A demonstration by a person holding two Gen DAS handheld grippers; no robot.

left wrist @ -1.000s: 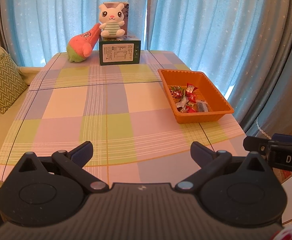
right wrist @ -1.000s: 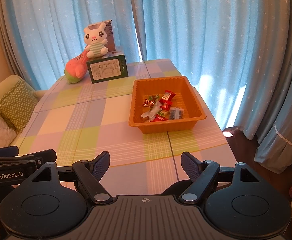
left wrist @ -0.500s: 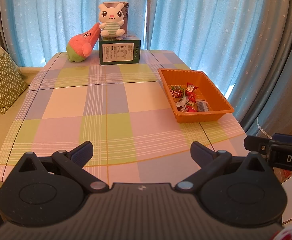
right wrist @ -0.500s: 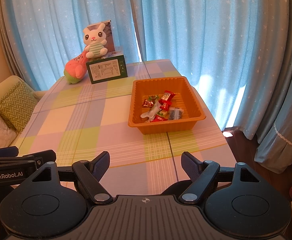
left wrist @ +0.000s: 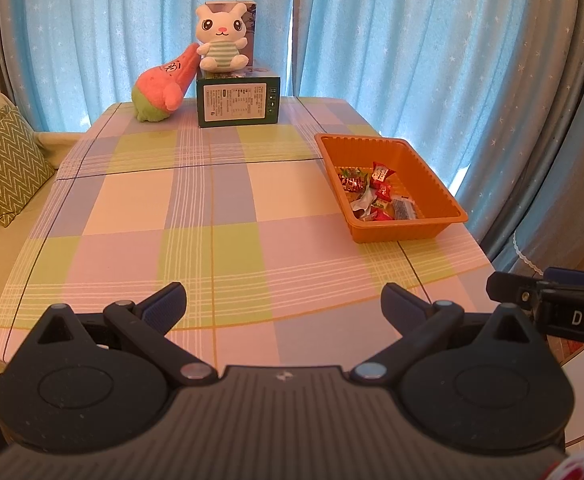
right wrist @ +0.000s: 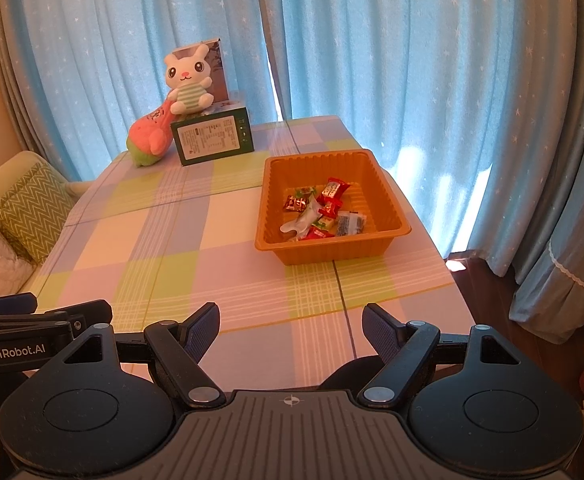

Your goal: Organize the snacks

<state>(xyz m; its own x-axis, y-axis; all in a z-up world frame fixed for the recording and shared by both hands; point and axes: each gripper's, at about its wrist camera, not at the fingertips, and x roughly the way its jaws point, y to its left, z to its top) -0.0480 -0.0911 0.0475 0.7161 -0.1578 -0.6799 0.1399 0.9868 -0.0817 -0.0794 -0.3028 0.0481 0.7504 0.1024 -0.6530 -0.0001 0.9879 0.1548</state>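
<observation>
An orange tray (left wrist: 443, 196) (right wrist: 391, 208) sits at the right side of the checked table and holds several wrapped snacks (left wrist: 375, 194) (right wrist: 321, 212). My left gripper (left wrist: 284, 302) is open and empty, held over the table's near edge, well short of the tray. My right gripper (right wrist: 291, 326) is open and empty, also at the near edge, with the tray straight ahead. Each gripper shows at the edge of the other's view.
At the table's far end stand a green box (left wrist: 238, 98) (right wrist: 212, 136) with a white bunny plush (left wrist: 222, 38) (right wrist: 188, 80) on it and a pink plush (left wrist: 162, 86) (right wrist: 150, 132) beside it. A sofa with a zigzag cushion (left wrist: 0, 160) lies left. Blue curtains hang behind.
</observation>
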